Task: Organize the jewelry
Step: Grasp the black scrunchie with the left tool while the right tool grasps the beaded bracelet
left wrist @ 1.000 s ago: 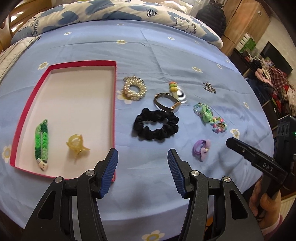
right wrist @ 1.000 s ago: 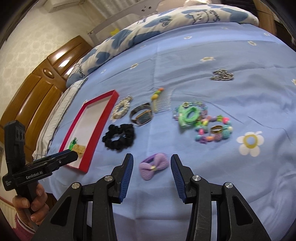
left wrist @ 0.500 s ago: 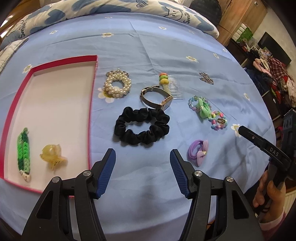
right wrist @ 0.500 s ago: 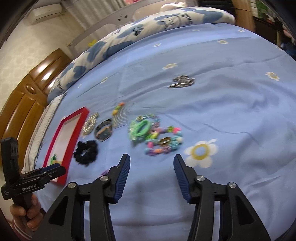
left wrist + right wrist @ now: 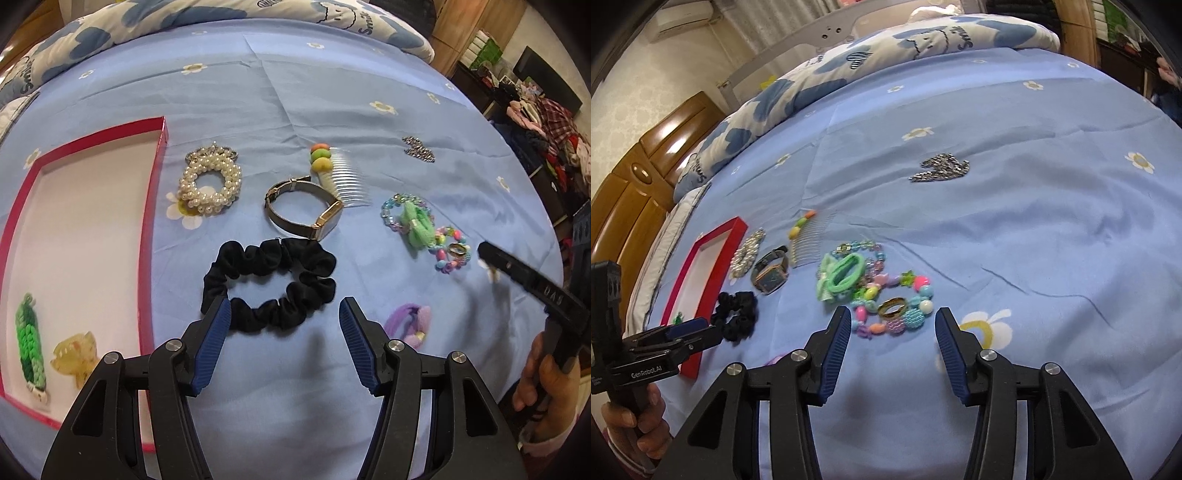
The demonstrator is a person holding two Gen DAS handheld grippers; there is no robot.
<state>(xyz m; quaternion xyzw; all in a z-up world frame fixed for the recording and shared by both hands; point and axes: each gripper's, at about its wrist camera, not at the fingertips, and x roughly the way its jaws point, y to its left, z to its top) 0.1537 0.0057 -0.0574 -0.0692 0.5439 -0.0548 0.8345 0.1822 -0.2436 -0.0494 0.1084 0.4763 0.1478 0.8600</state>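
Left gripper (image 5: 284,314) jaws apart, empty — ruffled black fabric scrunchie (image 5: 269,282) just ahead, red-rimmed box (image 5: 147,229) to its left. Right gripper (image 5: 890,325) also apart, empty — glossy bead bracelet (image 5: 894,306) ringing a gold ring (image 5: 892,307) just ahead.

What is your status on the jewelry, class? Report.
Left gripper open over black scrunchie. Right gripper open by gold ring. Red tray holds two pieces. Nothing in the way.
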